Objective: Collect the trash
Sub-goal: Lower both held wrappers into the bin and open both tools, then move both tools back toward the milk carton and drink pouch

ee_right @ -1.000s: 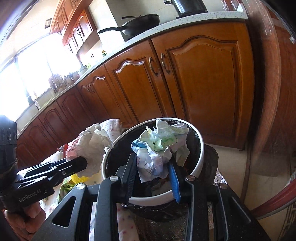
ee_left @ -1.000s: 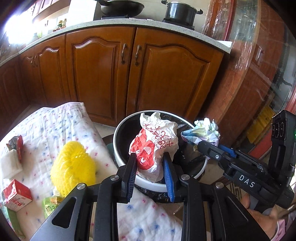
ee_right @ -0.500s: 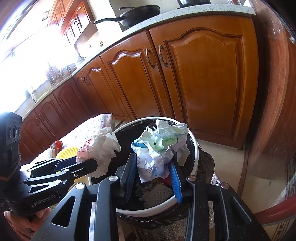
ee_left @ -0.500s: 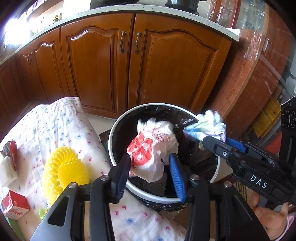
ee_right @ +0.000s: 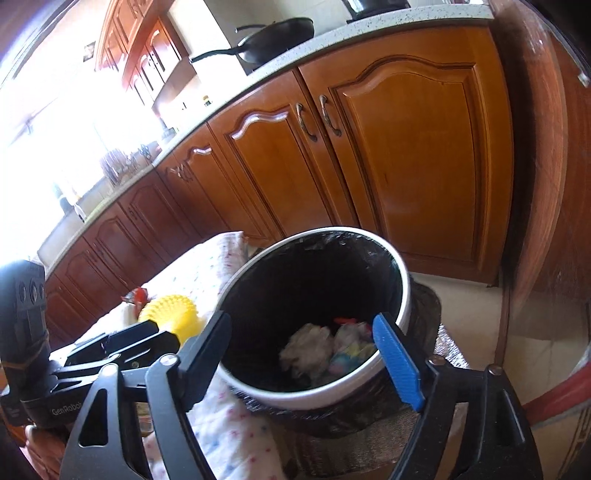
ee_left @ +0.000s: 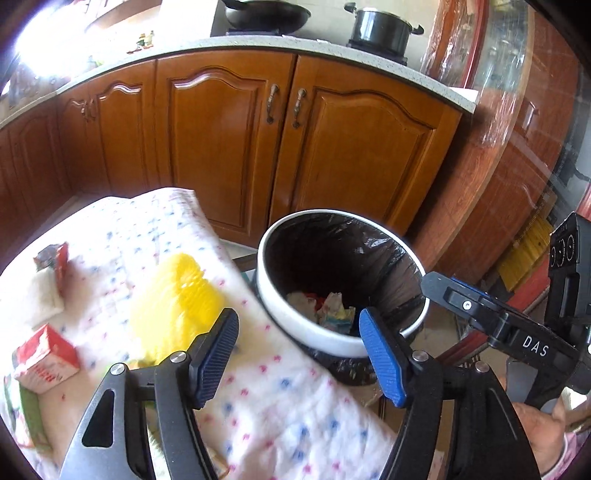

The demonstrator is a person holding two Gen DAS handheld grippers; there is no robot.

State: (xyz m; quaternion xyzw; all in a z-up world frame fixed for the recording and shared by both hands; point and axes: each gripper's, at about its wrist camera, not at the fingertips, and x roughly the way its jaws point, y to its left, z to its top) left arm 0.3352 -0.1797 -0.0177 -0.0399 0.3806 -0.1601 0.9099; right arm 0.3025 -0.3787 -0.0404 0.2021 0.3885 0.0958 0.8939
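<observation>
My left gripper (ee_left: 297,334) stands with its jaws apart and nothing between them; they have just been opening. It hangs over the near rim of the trash bin (ee_left: 295,325), partly above the edge of the tabletop. My right gripper (ee_right: 301,354) is likewise spread wide and empty, its jaws having just been opening too, and it points down into the mouth of the bin. In the left wrist view I see the right gripper reaching in from the right, its tip just at the bin's rim.

The bin is white-rimmed with a black liner (ee_right: 306,280) and stands on the floor, just beside the tabletop's far right edge, in front of the wooden cabinets (ee_left: 229,147). Two crumpled wads lie at its bottom: a white paper wad (ee_right: 308,345) and, touching it on the right, a colourful wrapper wad (ee_right: 352,349).

On the tabletop, covered with a dotted cloth (ee_left: 280,398), trash is left: a yellow spiky ball (ee_left: 181,295) near the right edge by the bin, a red and white carton (ee_left: 46,358) at the left edge, and a white packet with a red wrapper (ee_left: 50,273) farther back on the left. A pan (ee_left: 267,14) and a pot (ee_left: 380,27) sit on the counter behind.
</observation>
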